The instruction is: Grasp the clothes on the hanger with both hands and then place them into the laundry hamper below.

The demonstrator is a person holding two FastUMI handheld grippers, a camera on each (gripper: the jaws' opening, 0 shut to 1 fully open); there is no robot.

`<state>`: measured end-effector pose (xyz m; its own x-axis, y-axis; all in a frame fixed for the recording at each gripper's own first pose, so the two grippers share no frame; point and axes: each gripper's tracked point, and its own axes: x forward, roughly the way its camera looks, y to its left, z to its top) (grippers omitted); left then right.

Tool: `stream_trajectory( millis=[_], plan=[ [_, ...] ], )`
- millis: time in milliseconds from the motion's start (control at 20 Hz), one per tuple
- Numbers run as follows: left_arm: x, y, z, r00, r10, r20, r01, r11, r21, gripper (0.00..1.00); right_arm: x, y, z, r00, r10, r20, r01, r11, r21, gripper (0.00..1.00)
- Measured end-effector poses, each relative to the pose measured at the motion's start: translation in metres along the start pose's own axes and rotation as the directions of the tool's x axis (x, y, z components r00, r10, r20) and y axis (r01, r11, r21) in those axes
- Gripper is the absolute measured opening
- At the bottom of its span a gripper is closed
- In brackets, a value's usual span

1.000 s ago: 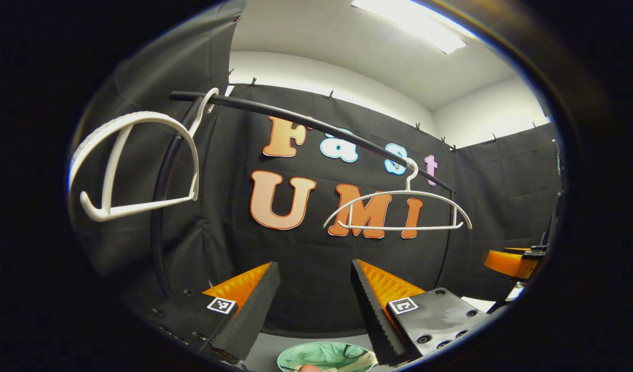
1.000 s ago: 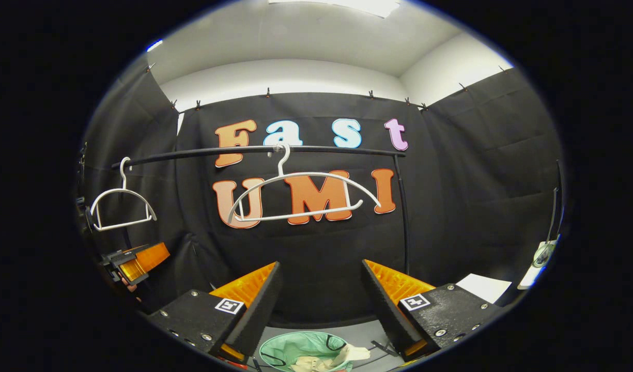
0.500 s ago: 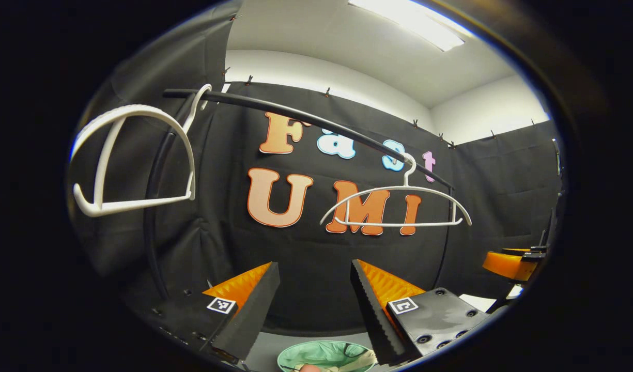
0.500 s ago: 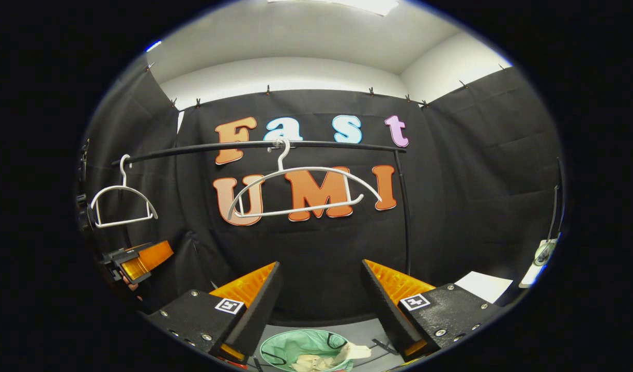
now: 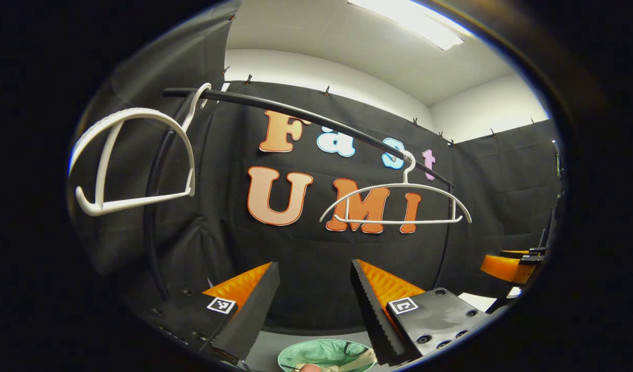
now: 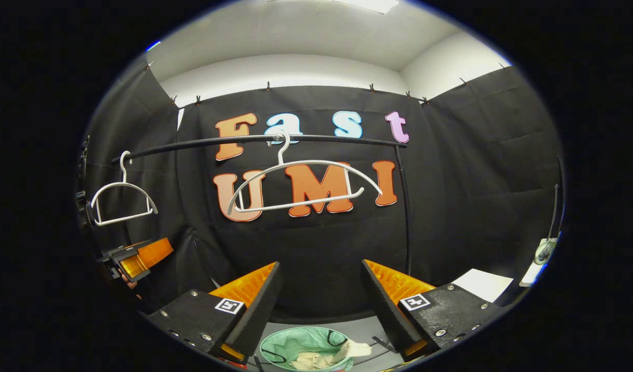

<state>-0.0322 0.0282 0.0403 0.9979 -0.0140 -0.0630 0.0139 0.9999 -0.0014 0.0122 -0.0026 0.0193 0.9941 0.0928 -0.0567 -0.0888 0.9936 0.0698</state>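
Two bare white hangers hang on a black rail (image 6: 254,139): one hanger (image 6: 300,183) at the middle, the other hanger (image 6: 121,199) at the left end. In the left gripper view they are the near hanger (image 5: 135,160) and the far hanger (image 5: 396,201). Below stands a round green laundry hamper (image 6: 306,347) with pale cream clothes (image 6: 321,356) lying in it, one corner draped over its rim. The hamper (image 5: 326,356) shows between the left fingers too. My left gripper (image 5: 313,305) is open and holds nothing. My right gripper (image 6: 321,305) is open and holds nothing, well above the hamper.
The rail's black upright post (image 6: 406,217) stands right of the middle hanger. A white sheet (image 6: 481,284) lies on the grey floor at the right. The other gripper (image 6: 135,258) is at the left edge of the right gripper view.
Both views have tilted slightly down, so the hangers sit a little higher and more of the hamper shows. Both grippers stay open.
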Motion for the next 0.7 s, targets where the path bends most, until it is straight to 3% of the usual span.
stream_trajectory(
  millis=[250, 300, 350, 500, 550, 600, 650, 700],
  plan=[
    [-0.002, 0.001, 0.001, 1.0, 0.007, 0.002, -0.007, 1.0, -0.004, 0.92, 0.0, -0.001, -0.001, 1.0, -0.001, -0.003, 0.001, 1.0, -0.002, 0.94],
    [-0.002, 0.002, 0.0, 1.0, 0.007, 0.001, -0.007, 1.0, -0.004, 0.98, 0.002, -0.001, -0.001, 1.0, -0.001, -0.004, 0.001, 1.0, 0.0, 0.94],
    [-0.002, 0.002, -0.001, 1.0, 0.007, 0.0, -0.007, 1.0, -0.004, 0.92, 0.003, -0.001, -0.002, 1.0, -0.001, -0.007, 0.001, 1.0, 0.001, 0.94],
    [-0.002, 0.003, -0.002, 1.0, 0.011, -0.002, -0.011, 1.0, -0.004, 0.92, 0.005, 0.001, -0.003, 1.0, 0.0, -0.012, 0.0, 1.0, 0.001, 0.94],
    [-0.003, 0.003, -0.001, 1.0, 0.012, 0.001, -0.012, 1.0, -0.007, 0.98, 0.005, 0.002, -0.003, 1.0, 0.001, -0.012, -0.001, 1.0, -0.001, 0.94],
    [0.006, 0.006, -0.005, 1.0, 0.013, 0.007, -0.013, 1.0, -0.009, 0.92, 0.004, 0.002, -0.003, 1.0, 0.0, -0.012, 0.0, 1.0, -0.002, 0.94],
    [0.007, 0.006, -0.006, 1.0, 0.014, 0.011, -0.014, 1.0, -0.008, 0.98, 0.004, 0.003, -0.003, 1.0, 0.003, -0.012, -0.003, 1.0, -0.003, 0.94],
    [0.009, 0.007, -0.005, 1.0, 0.016, 0.017, -0.016, 1.0, -0.008, 0.98, 0.002, 0.004, -0.004, 1.0, 0.004, -0.013, -0.004, 1.0, -0.004, 0.94]
  ],
)
